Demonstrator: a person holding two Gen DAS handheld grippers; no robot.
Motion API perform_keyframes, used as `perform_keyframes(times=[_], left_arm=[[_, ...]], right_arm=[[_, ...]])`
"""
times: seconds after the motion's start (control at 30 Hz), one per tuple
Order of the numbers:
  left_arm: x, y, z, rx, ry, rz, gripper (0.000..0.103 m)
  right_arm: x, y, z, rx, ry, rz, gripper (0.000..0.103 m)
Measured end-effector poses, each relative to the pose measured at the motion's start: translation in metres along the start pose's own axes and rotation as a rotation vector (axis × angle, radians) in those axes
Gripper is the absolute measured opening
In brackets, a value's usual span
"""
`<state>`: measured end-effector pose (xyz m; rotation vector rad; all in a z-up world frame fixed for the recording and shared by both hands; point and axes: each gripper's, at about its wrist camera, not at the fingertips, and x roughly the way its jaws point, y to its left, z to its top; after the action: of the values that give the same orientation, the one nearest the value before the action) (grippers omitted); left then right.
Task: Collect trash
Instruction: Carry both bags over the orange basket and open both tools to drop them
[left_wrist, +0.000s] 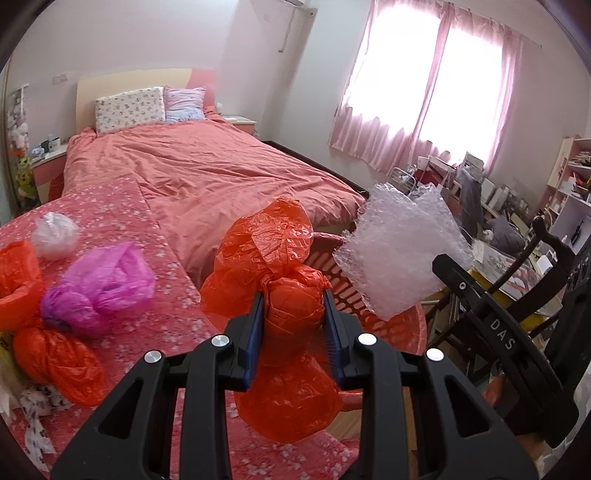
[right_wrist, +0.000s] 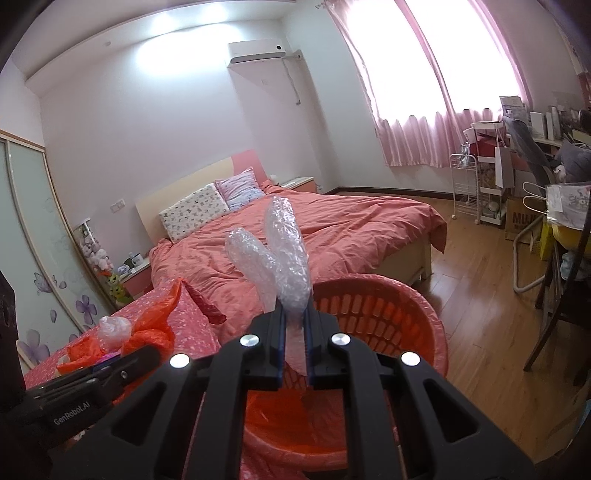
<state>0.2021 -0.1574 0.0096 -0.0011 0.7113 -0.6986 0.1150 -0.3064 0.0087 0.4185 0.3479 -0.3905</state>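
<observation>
My left gripper (left_wrist: 294, 301) is shut on a crumpled orange plastic bag (left_wrist: 280, 258) and holds it in the air between the pink-clothed table (left_wrist: 173, 295) and the red laundry basket (left_wrist: 402, 328). My right gripper (right_wrist: 294, 315) is shut on a sheet of clear bubble wrap (right_wrist: 284, 251), held over the red basket (right_wrist: 413, 306); the wrap also shows in the left wrist view (left_wrist: 399, 254). More trash lies on the table: a pink bag (left_wrist: 107, 284), orange bags (left_wrist: 55, 358) and a clear wad (left_wrist: 55, 236).
A bed with a coral duvet (left_wrist: 207, 173) stands behind the table. A dark wooden chair (right_wrist: 569, 295) and a cluttered desk (left_wrist: 509, 236) are at the right. Wooden floor (right_wrist: 480, 288) lies right of the basket. A white rack (right_wrist: 465, 184) stands below the window.
</observation>
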Motion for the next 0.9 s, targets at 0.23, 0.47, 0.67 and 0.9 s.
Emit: perform_keyframes(times=[0.23, 0.47, 0.67, 0.9], left_arm=[[0.016, -0.014, 0.0, 0.019, 0.032, -0.023, 0.031], [0.032, -0.023, 0.0, 0.035, 0.053, -0.042, 0.031], [0.049, -0.021, 0.001, 0.016, 0.09, -0.038, 0.038], [0.045, -0.009, -0.007, -0.017, 0.109, 0.025, 0.059]], right_arm=[[0.004, -0.012, 0.0, 0.021, -0.001, -0.02, 0.01], [0.012, -0.023, -0.002, 0.053, 0.01, -0.037, 0.01], [0.027, -0.032, 0.0, 0.07, 0.027, -0.039, 0.016], [0.031, -0.032, -0.002, 0.072, 0.042, -0.043, 0.046]])
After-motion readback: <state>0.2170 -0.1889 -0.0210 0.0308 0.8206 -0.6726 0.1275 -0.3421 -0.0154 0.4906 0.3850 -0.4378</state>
